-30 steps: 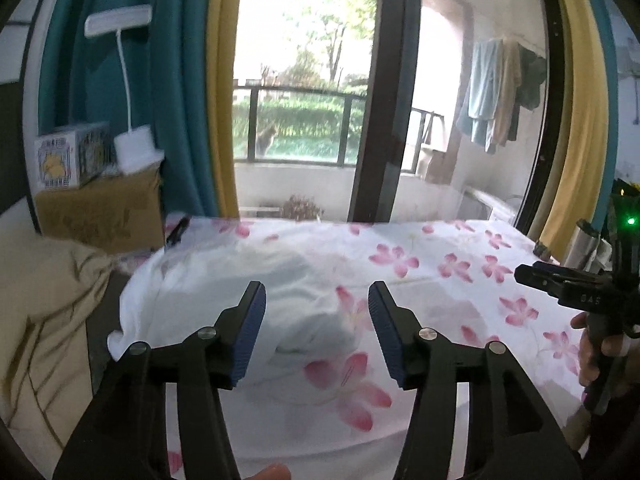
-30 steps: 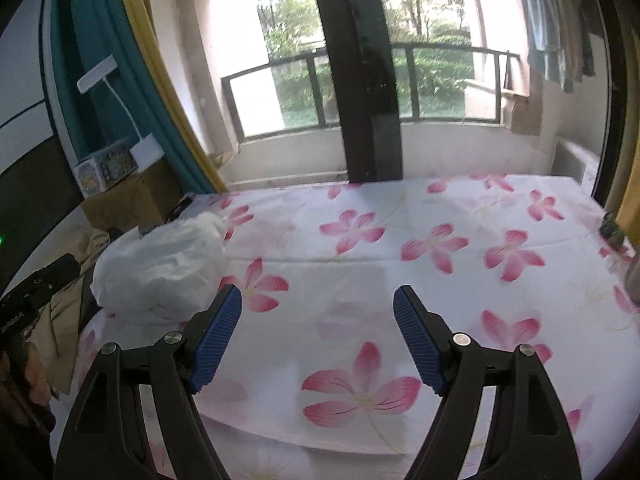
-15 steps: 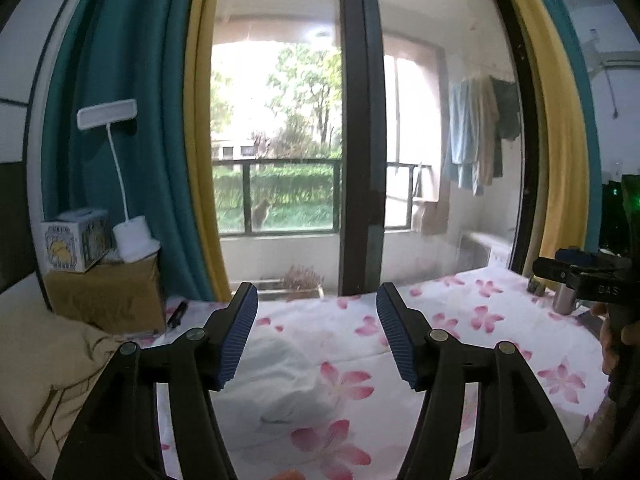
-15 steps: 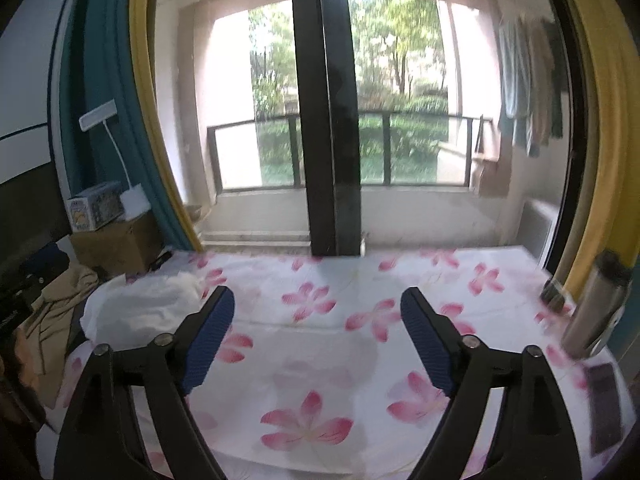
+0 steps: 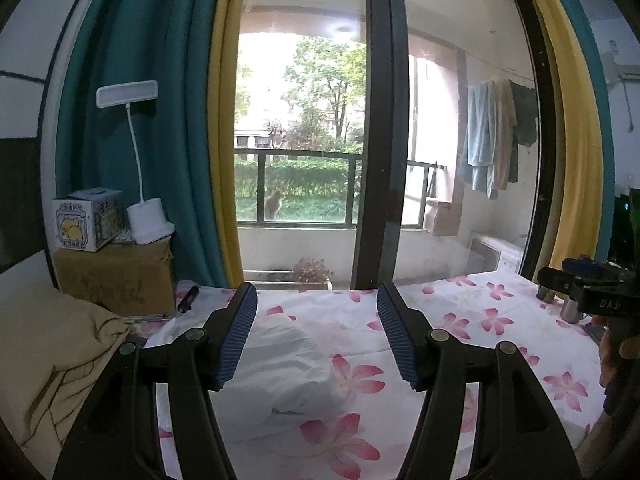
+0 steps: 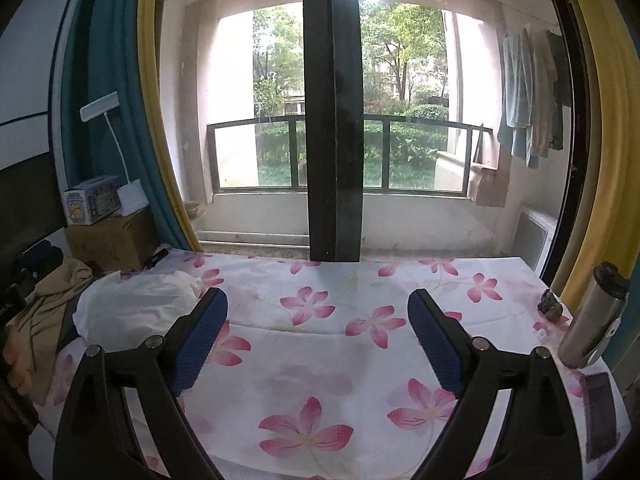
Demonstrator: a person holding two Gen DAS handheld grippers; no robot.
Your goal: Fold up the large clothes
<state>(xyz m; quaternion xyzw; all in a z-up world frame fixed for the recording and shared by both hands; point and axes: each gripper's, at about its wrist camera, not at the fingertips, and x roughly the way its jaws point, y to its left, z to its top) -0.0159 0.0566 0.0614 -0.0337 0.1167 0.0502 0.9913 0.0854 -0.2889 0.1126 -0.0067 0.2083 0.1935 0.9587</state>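
A white garment (image 5: 288, 368) lies bunched in a soft heap on the flowered sheet (image 5: 460, 320), below and just beyond my left gripper (image 5: 316, 312). That gripper is open and holds nothing. In the right wrist view the same white heap (image 6: 136, 308) sits at the sheet's left end. My right gripper (image 6: 318, 308) hovers over the bare middle of the sheet (image 6: 320, 360), well to the heap's right. Its jaws are opening and nothing is between them. A hand (image 5: 624, 348) carries the right gripper at the left wrist view's right edge.
A beige cloth (image 5: 52, 352) lies crumpled left of the sheet, beside a cardboard box (image 5: 112, 280) bearing a white lamp (image 5: 148, 220) and a small printed box (image 5: 86, 220). A steel flask (image 6: 592, 320) and a phone (image 6: 600, 416) stand at the sheet's right end. Glass doors rise behind.
Both grippers have risen and tipped upward, so the window fills more of each view and the sheet sits lower. Both pairs of jaws stand wider than before.
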